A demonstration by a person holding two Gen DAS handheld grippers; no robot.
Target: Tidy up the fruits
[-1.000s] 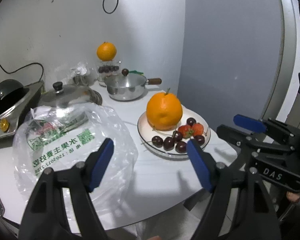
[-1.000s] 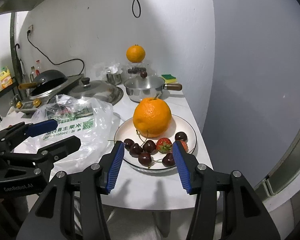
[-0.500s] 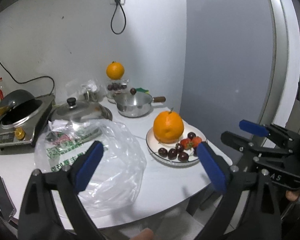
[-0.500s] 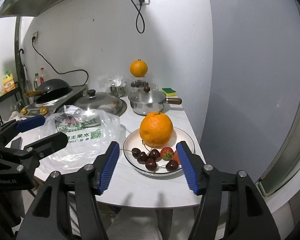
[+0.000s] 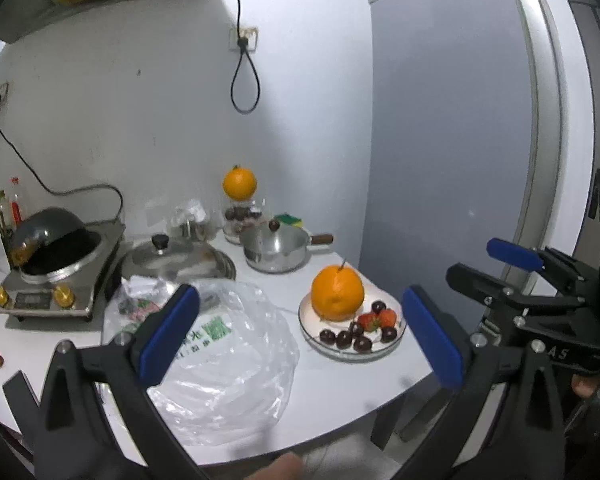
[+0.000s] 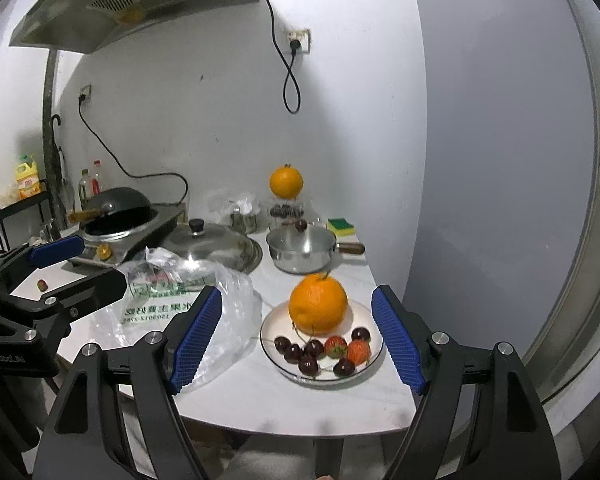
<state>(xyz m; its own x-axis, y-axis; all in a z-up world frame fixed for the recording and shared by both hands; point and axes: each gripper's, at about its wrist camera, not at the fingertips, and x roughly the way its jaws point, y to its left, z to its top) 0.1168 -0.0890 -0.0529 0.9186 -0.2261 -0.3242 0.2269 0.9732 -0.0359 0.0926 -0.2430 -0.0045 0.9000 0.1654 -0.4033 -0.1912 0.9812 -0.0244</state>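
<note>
Two oranges were in sight. The nearer orange sat on the far half of a white plate near the table's right edge, its stem up. Dark cherries lay in front of it across the plate's near side, from about seven to four o'clock of the orange, and two strawberries sat among them at roughly five o'clock. The second orange perched on a clear jar against the back wall, at twelve o'clock from the plate. Dark fruit showed inside the jar, too small to name.

At nine o'clock from the plate lay a crumpled clear plastic bag with green print, close to the plate; whether they touched I could not tell. A steel saucepan with a wooden handle stood between plate and jar, a sponge at its two o'clock. A domed pan lid rested at ten o'clock from the plate, and beyond it a dark wok sat on an induction cooker.

Both grippers hung short of the white table, clear of everything. The left gripper had its blue fingers spread wide, having just been opening, nothing between them. The right gripper had likewise just been opening, its ribbed pads well apart and empty.
</note>
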